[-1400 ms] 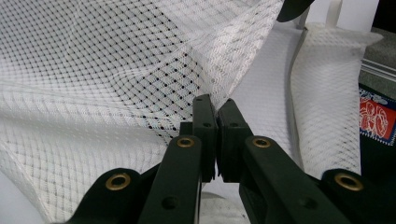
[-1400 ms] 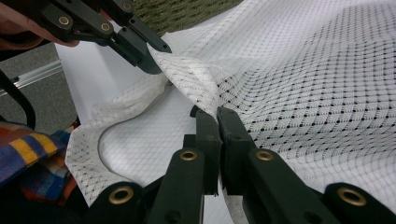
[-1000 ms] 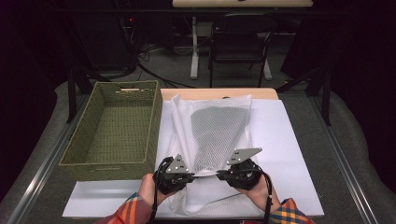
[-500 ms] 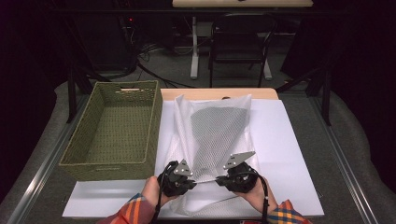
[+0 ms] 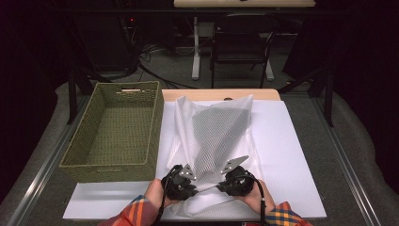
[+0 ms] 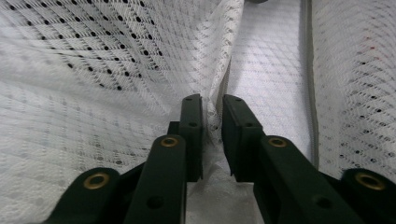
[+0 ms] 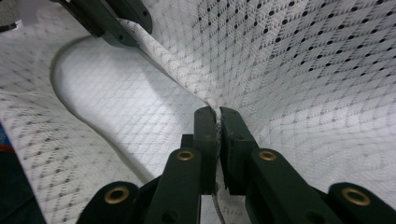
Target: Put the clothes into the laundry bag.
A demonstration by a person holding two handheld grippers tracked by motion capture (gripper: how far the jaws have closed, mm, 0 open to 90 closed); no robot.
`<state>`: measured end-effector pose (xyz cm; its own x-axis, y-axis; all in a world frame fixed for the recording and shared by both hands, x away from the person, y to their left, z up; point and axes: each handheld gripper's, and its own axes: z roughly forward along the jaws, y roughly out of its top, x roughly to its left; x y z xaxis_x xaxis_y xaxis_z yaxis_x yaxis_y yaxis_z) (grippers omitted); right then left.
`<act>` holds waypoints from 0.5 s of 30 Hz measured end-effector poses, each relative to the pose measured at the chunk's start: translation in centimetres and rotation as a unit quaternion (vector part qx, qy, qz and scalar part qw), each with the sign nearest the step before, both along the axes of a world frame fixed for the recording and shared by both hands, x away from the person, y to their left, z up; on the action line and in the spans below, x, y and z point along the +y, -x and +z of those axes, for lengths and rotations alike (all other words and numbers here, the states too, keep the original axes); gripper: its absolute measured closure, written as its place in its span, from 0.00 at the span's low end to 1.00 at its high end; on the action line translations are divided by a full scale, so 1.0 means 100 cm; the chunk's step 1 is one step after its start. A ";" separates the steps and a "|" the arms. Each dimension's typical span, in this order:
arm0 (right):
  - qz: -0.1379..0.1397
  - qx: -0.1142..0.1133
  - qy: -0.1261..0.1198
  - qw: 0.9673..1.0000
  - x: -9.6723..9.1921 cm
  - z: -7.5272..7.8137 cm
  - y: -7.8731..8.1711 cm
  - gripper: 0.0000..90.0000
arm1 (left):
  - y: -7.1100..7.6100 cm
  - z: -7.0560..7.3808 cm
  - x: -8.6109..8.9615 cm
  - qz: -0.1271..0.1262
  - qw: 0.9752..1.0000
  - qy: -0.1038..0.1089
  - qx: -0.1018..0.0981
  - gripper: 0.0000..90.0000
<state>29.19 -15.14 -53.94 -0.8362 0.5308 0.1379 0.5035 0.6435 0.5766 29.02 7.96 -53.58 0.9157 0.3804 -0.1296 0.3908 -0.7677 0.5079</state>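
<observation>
Left tongs (image 6: 212, 135): jaws a little apart, having just been opening; a fold of mesh cloth (image 5: 214, 134) stands in the gap, pads not clearly pressing it. Judged as letting go.

Right tongs (image 7: 218, 140): jaws near shut, pinching a ridge of the cloth between the pads.

From the high view, both tongs, left (image 5: 181, 181) and right (image 5: 235, 179), sit low at the cloth's near edge, close to the worktop (image 5: 291, 155).

Progress, judged: the cloth looks laid out lengthwise on the white sheet, not yet folded small; the basket (image 5: 113, 129) just left of it is empty. Folding and stowing seem left.

Cloth: white, thin, open diamond mesh, see-through; doubled layers show a darker grey patch mid-length. Edges rumpled, near end bunched at the tongs.
</observation>
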 end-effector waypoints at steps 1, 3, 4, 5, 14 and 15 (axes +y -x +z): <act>0.001 0.001 0.004 1.000 0.001 -0.002 -0.001 0.94 | -0.001 -0.001 0.000 -0.002 1.000 -0.002 0.003 0.85; 0.002 0.007 0.007 1.000 0.002 -0.006 -0.001 0.93 | -0.001 -0.003 0.000 -0.001 1.000 0.002 0.009 0.81; 0.002 0.008 0.007 1.000 0.002 -0.005 -0.001 0.93 | -0.001 -0.003 0.000 -0.004 1.000 0.004 0.013 0.79; 0.005 0.009 0.010 1.000 0.002 -0.005 -0.002 0.91 | -0.002 -0.003 0.001 -0.004 1.000 0.005 0.014 0.78; -0.021 -0.032 -0.027 0.999 -0.006 0.016 0.004 0.47 | 0.000 0.014 0.009 0.017 0.999 0.036 -0.018 0.30; -0.025 -0.037 -0.029 0.999 -0.008 0.019 0.005 0.43 | 0.000 0.017 0.010 0.018 0.999 0.040 -0.024 0.26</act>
